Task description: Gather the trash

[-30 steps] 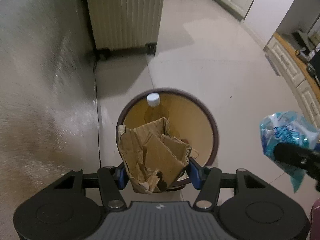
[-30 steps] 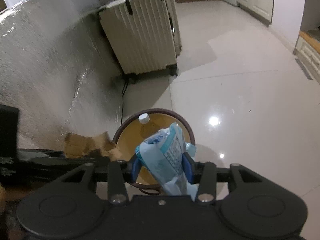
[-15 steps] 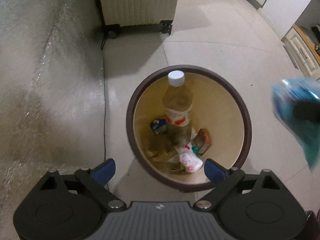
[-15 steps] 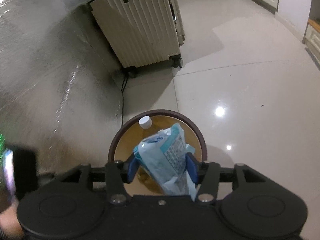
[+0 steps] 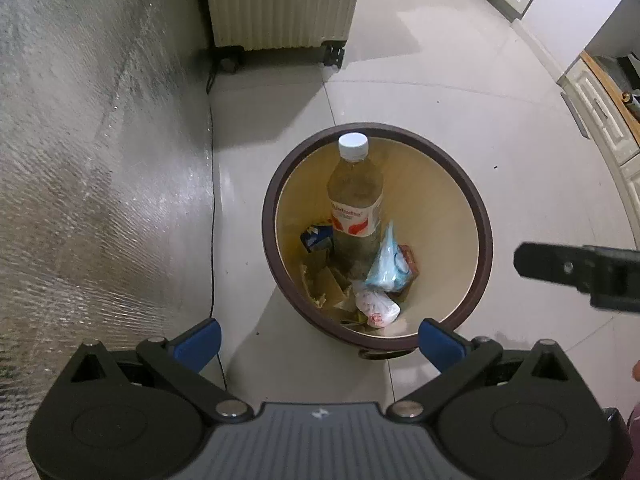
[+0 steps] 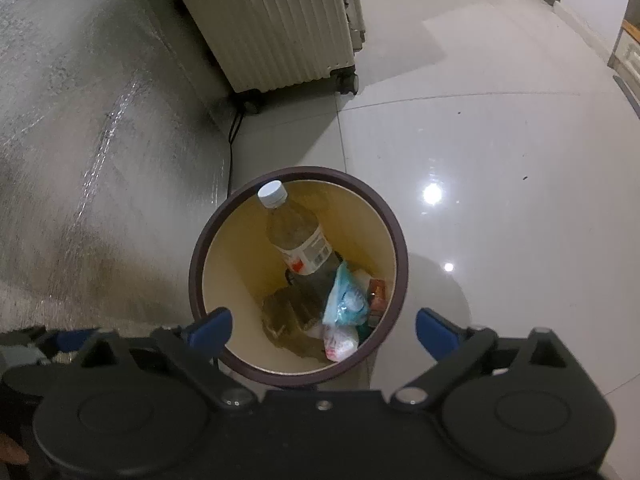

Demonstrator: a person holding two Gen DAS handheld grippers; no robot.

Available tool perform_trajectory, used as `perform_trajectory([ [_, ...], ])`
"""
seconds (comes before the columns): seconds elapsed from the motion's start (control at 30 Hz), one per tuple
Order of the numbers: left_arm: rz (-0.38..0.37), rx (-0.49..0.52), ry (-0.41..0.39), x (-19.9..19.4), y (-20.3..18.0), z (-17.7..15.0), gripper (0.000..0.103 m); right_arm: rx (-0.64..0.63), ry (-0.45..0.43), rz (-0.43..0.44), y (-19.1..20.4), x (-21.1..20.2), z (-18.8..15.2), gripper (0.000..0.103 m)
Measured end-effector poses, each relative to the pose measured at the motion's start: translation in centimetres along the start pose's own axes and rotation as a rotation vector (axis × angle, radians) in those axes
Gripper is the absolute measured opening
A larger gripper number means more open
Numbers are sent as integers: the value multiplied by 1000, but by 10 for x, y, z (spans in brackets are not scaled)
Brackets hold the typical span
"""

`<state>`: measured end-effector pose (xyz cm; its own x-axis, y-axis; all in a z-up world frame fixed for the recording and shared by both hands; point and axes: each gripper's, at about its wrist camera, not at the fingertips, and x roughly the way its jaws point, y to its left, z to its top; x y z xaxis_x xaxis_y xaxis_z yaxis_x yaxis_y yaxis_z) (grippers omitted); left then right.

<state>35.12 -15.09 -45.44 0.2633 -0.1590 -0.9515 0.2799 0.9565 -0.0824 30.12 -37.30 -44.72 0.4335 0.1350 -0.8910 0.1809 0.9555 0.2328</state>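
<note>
A round bin with a dark brown rim [image 5: 482,216] [image 6: 396,232] stands on the floor below both grippers. Inside lie a plastic bottle with a white cap [image 5: 354,196] [image 6: 296,240], torn cardboard [image 5: 326,282] [image 6: 286,312], a blue plastic packet [image 5: 388,264] [image 6: 344,300], a white wrapper [image 5: 376,304] [image 6: 340,340] and small cartons. My left gripper [image 5: 318,344] is open and empty above the bin's near edge. My right gripper [image 6: 324,330] is open and empty above the bin; part of it shows in the left wrist view [image 5: 580,270].
A cream ribbed suitcase on wheels [image 5: 280,4] [image 6: 272,24] stands behind the bin. A silver foil-covered surface [image 5: 80,160] [image 6: 80,140] rises on the left, with a black cable [image 5: 212,160] along its foot. White cabinets [image 5: 600,112] line the right. Glossy floor tiles lie around.
My left gripper opened and the cardboard dropped into the bin. My right gripper then opened and the blue packet fell in too. Both views moved closer over the bin.
</note>
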Motion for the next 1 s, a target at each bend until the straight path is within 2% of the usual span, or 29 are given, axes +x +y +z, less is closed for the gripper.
perform_trajectory([
  [0.4,23,-12,-55,-40,3,-1,103,-35,-31,-19,1,-39,-6,103],
  [0.7,39,9,-106,-93,-3,-6,103,-63,-62,-40,13,-84,-11,103],
  [1.0,53,27,-147,-148,-13,-25,103,-62,-100,-66,22,-142,-26,103],
])
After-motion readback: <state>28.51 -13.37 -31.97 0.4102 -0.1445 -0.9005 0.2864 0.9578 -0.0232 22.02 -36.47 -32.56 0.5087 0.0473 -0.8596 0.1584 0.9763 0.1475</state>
